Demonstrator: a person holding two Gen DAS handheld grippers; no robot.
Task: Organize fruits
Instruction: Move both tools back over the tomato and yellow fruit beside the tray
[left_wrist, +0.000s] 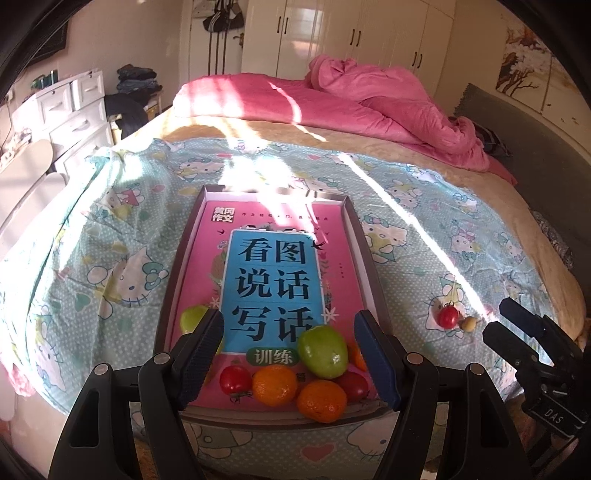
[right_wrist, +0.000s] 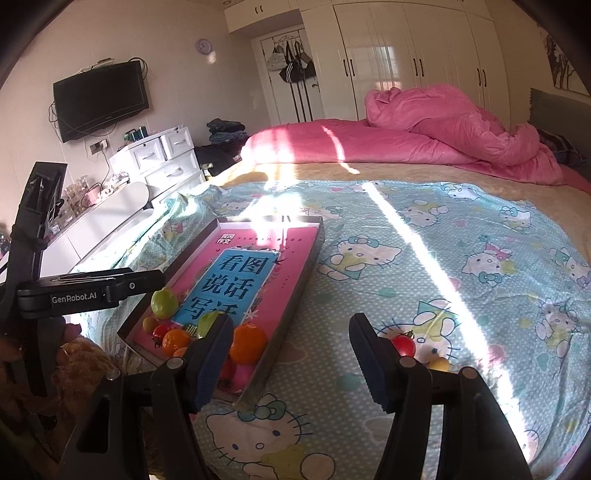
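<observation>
A shallow box tray lined with a pink and blue book lies on the bed. At its near end sit a green fruit, two oranges, a red tomato and another green fruit. A red tomato and a small yellow fruit lie on the sheet to the right of the tray. My left gripper is open above the tray's fruit. My right gripper is open, empty, left of the loose tomato.
The Hello Kitty sheet covers the near bed. A pink duvet is heaped at the back. White drawers and a TV stand at the left. The right gripper's body shows at the right of the left wrist view.
</observation>
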